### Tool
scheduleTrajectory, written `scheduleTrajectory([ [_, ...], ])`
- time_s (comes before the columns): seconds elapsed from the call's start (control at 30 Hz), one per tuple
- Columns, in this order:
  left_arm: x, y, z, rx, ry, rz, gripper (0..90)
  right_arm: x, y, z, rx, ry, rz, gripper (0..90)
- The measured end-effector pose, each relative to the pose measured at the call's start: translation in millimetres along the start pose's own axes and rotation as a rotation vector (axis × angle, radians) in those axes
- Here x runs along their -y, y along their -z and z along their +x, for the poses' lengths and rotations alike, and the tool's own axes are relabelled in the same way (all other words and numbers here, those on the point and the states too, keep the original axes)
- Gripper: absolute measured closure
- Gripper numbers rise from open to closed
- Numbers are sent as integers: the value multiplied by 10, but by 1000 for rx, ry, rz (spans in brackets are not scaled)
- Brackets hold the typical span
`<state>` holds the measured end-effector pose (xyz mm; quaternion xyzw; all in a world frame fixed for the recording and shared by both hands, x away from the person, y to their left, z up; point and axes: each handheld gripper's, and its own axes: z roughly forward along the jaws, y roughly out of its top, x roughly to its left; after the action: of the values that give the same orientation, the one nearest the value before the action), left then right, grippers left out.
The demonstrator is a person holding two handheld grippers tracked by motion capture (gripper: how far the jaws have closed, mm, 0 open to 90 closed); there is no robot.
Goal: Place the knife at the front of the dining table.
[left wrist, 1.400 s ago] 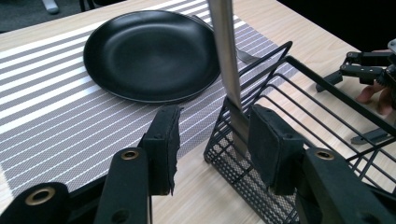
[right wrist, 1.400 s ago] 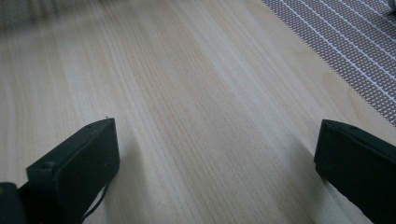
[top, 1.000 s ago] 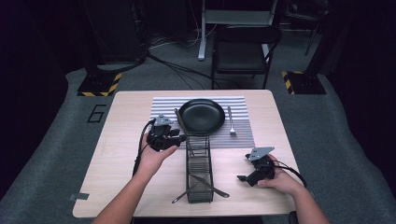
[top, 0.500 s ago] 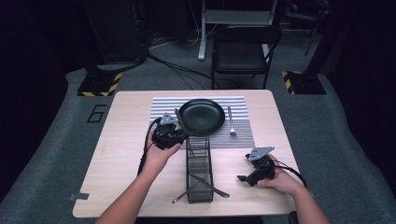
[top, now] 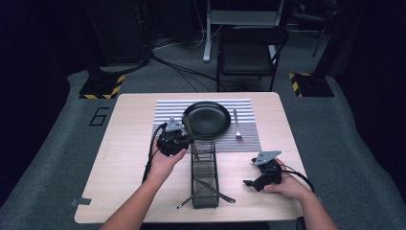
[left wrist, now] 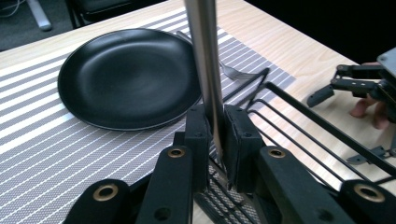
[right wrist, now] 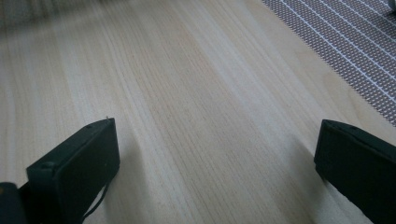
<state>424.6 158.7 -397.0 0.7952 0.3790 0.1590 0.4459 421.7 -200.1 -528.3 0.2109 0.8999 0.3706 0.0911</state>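
Observation:
My left gripper [top: 186, 140] [left wrist: 215, 135] is at the far end of the black wire basket [top: 204, 172] [left wrist: 299, 116]. Its jaws have just been closing and now pinch a flat metal utensil [left wrist: 205, 56] [top: 187, 127], which looks like a knife and stands steeply upward between the pads. Just beyond it, a black plate [top: 207, 119] [left wrist: 126, 74] sits on the striped placemat [top: 167, 110], with a fork [top: 236, 125] [left wrist: 233, 70] lying to the plate's right. My right gripper [top: 249, 182] [right wrist: 217, 154] rests low over bare wood to the right of the basket, open, with nothing between its jaws.
Two more utensils [top: 210, 189] lie in the near end of the basket, their ends poking out through the sides. A folding chair [top: 249, 52] stands beyond the table's far edge. The other hand's gripper [left wrist: 327, 93] shows at the right of the left gripper view.
My left gripper's jaws have closed onto the metal utensil and the hand has shifted slightly toward the basket. The right hand and its gripper have stayed still.

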Motion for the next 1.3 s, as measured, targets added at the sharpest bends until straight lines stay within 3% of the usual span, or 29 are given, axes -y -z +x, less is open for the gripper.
scheduleTrajectory([
  [0.43, -74, -14, -78, 22, -35, 30, 823, 0, 1, 0, 0, 1, 2, 0],
  [0.83, -190, 89, -115, 34, -41, 30, 825, 0, 0, 0, -1, 1, 0, 0],
  [1.3, -316, 319, -103, 41, -38, 26, 825, 0, 1, 0, -1, 1, 1, 0],
])
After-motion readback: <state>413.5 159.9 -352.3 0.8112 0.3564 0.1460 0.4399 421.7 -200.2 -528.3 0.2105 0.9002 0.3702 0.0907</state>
